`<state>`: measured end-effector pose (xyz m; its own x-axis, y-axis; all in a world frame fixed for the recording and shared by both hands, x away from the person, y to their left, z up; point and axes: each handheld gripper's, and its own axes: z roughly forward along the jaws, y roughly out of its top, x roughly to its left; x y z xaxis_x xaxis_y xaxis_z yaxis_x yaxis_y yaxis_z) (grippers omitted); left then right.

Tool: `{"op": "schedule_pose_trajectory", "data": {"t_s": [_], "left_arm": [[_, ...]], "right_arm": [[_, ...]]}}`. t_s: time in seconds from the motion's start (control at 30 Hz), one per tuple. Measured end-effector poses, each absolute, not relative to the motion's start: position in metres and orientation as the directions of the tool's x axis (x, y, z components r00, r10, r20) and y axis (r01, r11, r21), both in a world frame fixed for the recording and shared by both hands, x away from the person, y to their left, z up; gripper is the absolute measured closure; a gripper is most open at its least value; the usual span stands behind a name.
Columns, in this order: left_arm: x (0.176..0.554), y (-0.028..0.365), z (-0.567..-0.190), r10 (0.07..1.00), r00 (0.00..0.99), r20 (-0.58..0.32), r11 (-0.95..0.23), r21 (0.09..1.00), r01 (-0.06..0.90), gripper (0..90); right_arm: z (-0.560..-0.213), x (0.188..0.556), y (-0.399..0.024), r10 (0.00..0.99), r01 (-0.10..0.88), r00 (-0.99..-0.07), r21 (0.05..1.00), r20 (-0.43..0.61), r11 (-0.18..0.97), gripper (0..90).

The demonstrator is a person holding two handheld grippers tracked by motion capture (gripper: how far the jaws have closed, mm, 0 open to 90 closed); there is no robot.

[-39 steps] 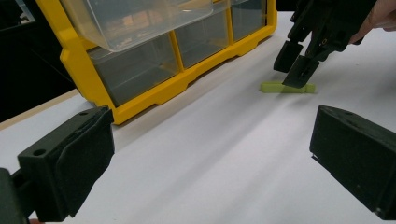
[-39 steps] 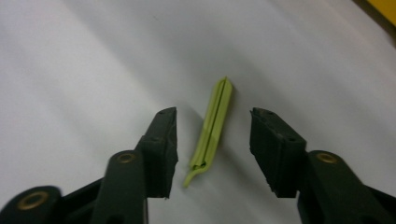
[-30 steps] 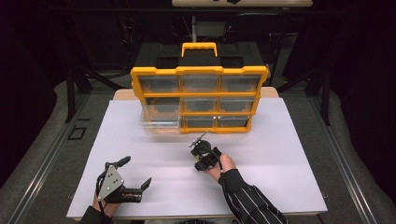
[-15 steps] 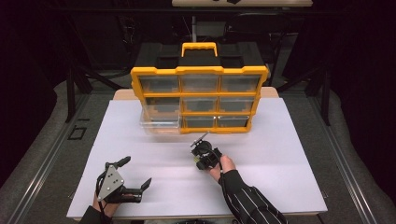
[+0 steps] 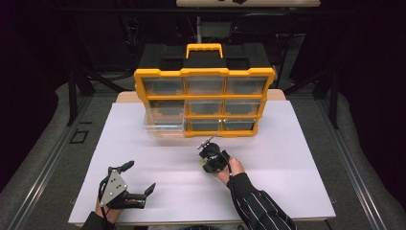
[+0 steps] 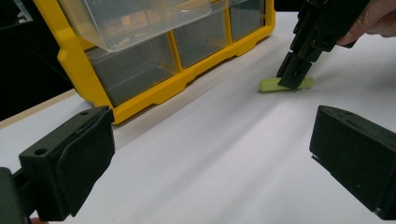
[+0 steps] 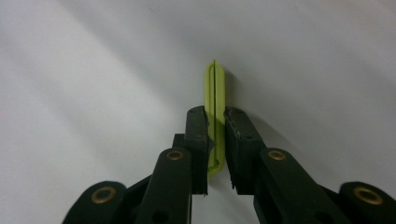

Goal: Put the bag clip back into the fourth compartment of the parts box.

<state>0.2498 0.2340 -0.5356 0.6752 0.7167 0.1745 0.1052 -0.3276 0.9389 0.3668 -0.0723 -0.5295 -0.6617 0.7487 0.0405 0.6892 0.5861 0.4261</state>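
Observation:
A thin yellow-green plastic strip (image 7: 215, 88) lies flat on the white table top (image 5: 287, 163). My right gripper (image 7: 215, 140) points down at it, and both pads press on its near half. The left gripper view shows the same strip (image 6: 285, 85) on the table under the right gripper (image 6: 294, 74). In the high view the right gripper (image 5: 207, 163) is at mid-table, in front of the organizer. My left gripper (image 5: 140, 176) rests near the front left edge, jaws wide apart with nothing between them (image 6: 210, 158).
A yellow organizer (image 5: 205, 103) with clear drawers stands upright at the back of the table. Its middle-left drawer (image 5: 165, 122) is pulled out over the table. Bare white table surface lies between the two grippers and to the right.

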Motion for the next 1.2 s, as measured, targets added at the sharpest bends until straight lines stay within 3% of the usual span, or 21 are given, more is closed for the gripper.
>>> {"op": "schedule_pose_trajectory", "data": {"t_s": [1.2], "left_arm": [[0.25,0.234,-0.536,0.718,0.673,0.175,-0.334,0.936,0.112,0.3]], "right_arm": [[-0.503,0.374,-0.097,0.737,0.608,-0.676,0.558,-0.009,0.565,80.4]]}}
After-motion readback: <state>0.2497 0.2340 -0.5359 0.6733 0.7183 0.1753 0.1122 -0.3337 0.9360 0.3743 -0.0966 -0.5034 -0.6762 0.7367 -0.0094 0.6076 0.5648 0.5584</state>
